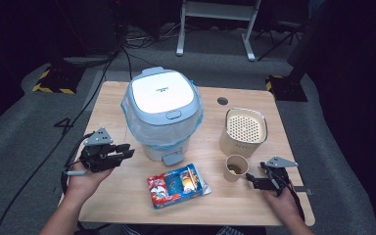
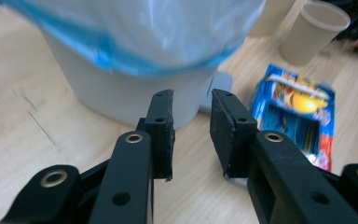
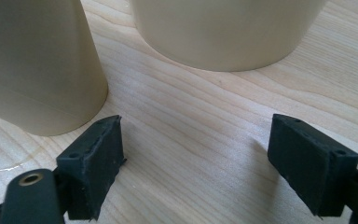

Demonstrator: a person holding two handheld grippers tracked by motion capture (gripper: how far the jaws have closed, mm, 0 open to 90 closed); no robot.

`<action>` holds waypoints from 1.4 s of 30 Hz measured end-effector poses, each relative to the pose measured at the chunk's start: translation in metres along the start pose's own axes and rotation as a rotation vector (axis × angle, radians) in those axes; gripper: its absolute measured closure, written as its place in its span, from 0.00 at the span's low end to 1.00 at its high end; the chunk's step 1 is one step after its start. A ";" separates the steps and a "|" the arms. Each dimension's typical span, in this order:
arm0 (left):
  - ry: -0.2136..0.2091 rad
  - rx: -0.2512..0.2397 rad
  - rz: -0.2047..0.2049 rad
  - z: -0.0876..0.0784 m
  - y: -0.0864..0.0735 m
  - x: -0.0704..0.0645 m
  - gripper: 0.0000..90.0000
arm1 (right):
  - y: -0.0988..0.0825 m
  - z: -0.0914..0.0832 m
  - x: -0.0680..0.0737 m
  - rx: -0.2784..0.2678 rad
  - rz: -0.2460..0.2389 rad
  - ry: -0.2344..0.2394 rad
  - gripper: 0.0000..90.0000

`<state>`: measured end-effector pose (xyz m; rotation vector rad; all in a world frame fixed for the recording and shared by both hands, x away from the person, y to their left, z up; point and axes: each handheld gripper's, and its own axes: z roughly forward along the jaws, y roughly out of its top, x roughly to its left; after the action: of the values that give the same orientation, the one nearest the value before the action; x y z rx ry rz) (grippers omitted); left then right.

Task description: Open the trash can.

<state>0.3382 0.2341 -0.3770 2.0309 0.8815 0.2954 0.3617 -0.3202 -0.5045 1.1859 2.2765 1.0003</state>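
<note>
A white pedal bin with a blue liner stands mid-table, lid down; its grey pedal faces me. My left gripper hovers just left of its base, slightly open and holding nothing. In the left gripper view that gripper points at the bin and the pedal. A paper cup with brown contents stands at the right. My right gripper sits beside it, wide open and empty. The right gripper has the cup just off its left jaw.
A beige canister with a perforated lid stands behind the cup, also canister. A colourful snack packet lies flat in front of the bin, also packet. The wooden table has a cable hole at the back.
</note>
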 end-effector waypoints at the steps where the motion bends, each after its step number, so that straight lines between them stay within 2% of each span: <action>1: 0.001 -0.012 0.002 -0.004 0.005 -0.001 0.78 | 0.000 0.000 0.000 0.000 0.000 0.000 0.20; 7: -0.038 -0.048 0.062 -0.024 0.034 -0.006 0.84 | 0.000 0.000 0.000 0.000 0.000 0.000 0.20; 12: -0.068 -0.081 0.046 -0.029 0.053 -0.008 0.84 | 0.000 0.000 0.000 0.000 0.000 0.001 0.20; 16: -0.085 -0.116 0.049 -0.033 0.067 -0.010 0.88 | 0.000 0.000 0.000 0.000 0.000 0.001 0.20; 21: -0.096 -0.164 0.085 -0.036 0.089 -0.020 0.93 | 0.000 0.000 0.000 0.000 0.000 0.003 0.20; 26: -0.106 -0.195 0.113 -0.031 0.105 -0.027 0.95 | 0.000 0.000 0.000 0.000 0.000 0.004 0.20; 29: -0.132 -0.215 0.101 -0.026 0.112 -0.027 0.97 | 0.000 0.000 0.000 0.000 0.000 0.004 0.20; 32: -0.139 -0.232 0.093 -0.021 0.119 -0.025 0.99 | 0.000 0.000 0.000 0.000 0.000 0.004 0.20; 42: -0.121 -0.201 0.101 0.009 0.139 -0.029 1.00 | 0.000 0.000 0.000 0.000 -0.001 0.003 0.20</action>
<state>0.3876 0.1581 -0.2680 1.8884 0.6492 0.3013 0.3618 -0.3204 -0.5044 1.1842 2.2796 1.0025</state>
